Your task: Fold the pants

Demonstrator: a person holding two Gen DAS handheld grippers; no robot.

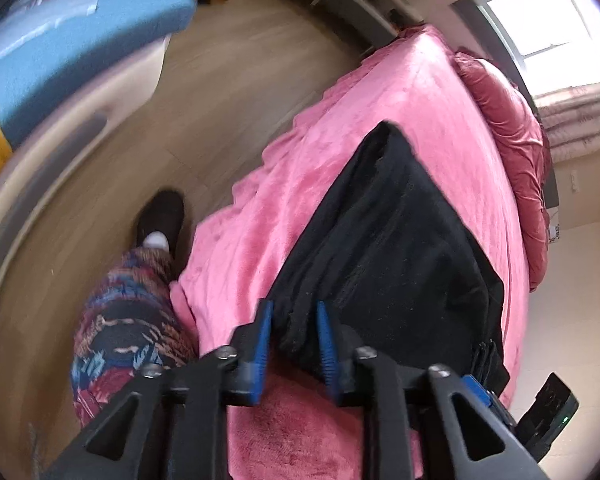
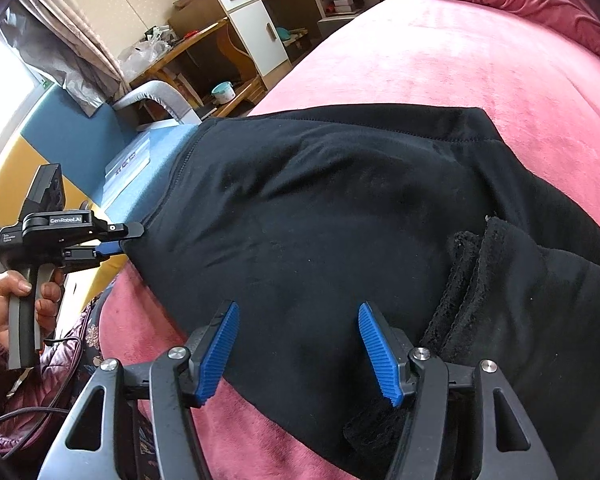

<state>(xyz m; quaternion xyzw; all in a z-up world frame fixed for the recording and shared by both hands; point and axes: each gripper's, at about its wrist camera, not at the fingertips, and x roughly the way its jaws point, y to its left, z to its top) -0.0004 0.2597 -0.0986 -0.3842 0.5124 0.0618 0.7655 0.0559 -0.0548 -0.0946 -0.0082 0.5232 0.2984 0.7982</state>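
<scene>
Black pants (image 2: 340, 220) lie on a pink bed (image 2: 480, 60), with a fuzzy inner lining (image 2: 468, 288) turned out at the right. My left gripper (image 1: 294, 316) is shut on a bunched edge of the pants (image 1: 380, 220) near the bed's front corner; it also shows in the right wrist view (image 2: 126, 240), pinching the pants' left corner. My right gripper (image 2: 298, 320) is open, its blue pads (image 2: 220, 344) spread above the pants' near edge, holding nothing.
A pink pillow (image 1: 508, 120) lies at the head of the bed. The person's patterned leg (image 1: 128, 312) and black shoe (image 1: 164, 212) stand on the wood floor beside the bed. A blue and yellow bench (image 1: 60, 60), desk and white cabinet (image 2: 252, 24) stand beyond.
</scene>
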